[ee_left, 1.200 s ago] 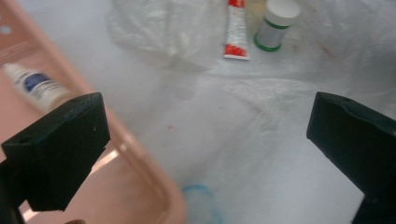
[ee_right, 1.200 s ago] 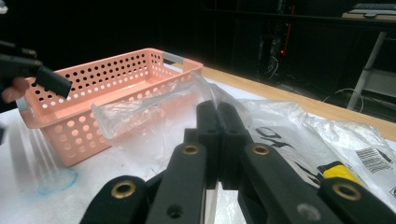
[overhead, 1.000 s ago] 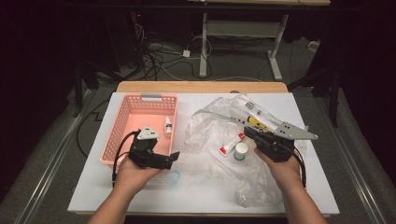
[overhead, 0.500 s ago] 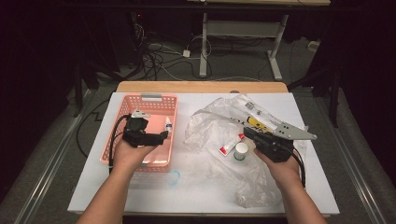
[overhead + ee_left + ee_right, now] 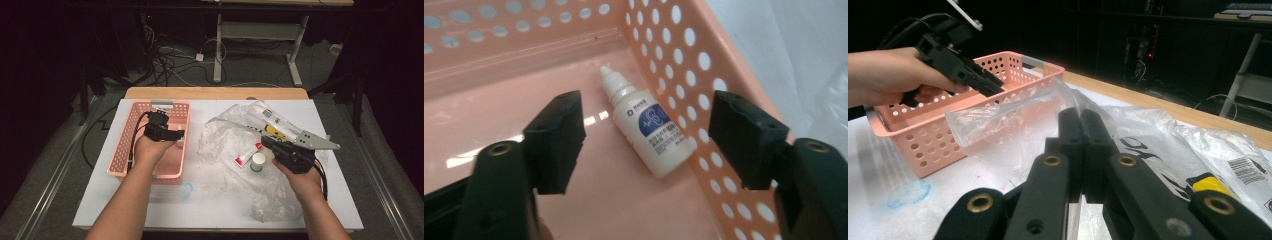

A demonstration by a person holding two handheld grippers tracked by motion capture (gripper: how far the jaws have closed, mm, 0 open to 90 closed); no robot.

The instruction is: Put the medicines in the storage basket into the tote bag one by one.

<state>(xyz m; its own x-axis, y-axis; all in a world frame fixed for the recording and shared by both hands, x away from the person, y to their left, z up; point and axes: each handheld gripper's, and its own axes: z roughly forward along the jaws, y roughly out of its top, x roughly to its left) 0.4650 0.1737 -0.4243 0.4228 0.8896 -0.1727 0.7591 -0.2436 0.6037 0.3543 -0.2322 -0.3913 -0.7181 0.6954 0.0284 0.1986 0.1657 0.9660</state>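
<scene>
One pink basket (image 5: pixel 125 155) stands on the left half of the white table (image 5: pixel 210 200). One small white dropper bottle (image 5: pixel 649 127) lies on its side on the basket floor, close against the perforated side wall, cap pointing toward the far wall.

Left gripper (image 5: pixel 179 134): held over the inside of the basket, aimed at the bottle. Its two jaws have just been closing. In the left gripper view they stand apart, one on each side of the bottle and above it; neither pad touches it. The bottle is between the jaws but not gripped.

Right gripper (image 5: pixel 1080 132): held over the right half of the table. Its two jaws are pressed together. In the right gripper view the edge of one clear plastic bag (image 5: pixel 1013 117) lifts up at the jaw tips and appears pinched between them. The bag (image 5: pixel 225 137) spreads crumpled across the table from beside the basket to the right edge.

Items on or in the bag, near the right gripper:
- one red-and-white tube (image 5: pixel 248 154), lying flat;
- one small round jar with a white lid (image 5: pixel 258 162), upright, just beside the tube;
- one flat package with a yellow mark (image 5: pixel 272 131) and a barcode label, partly behind the gripper.

One faint blue ring mark (image 5: pixel 185 190) shows on the table in front of the basket.
</scene>
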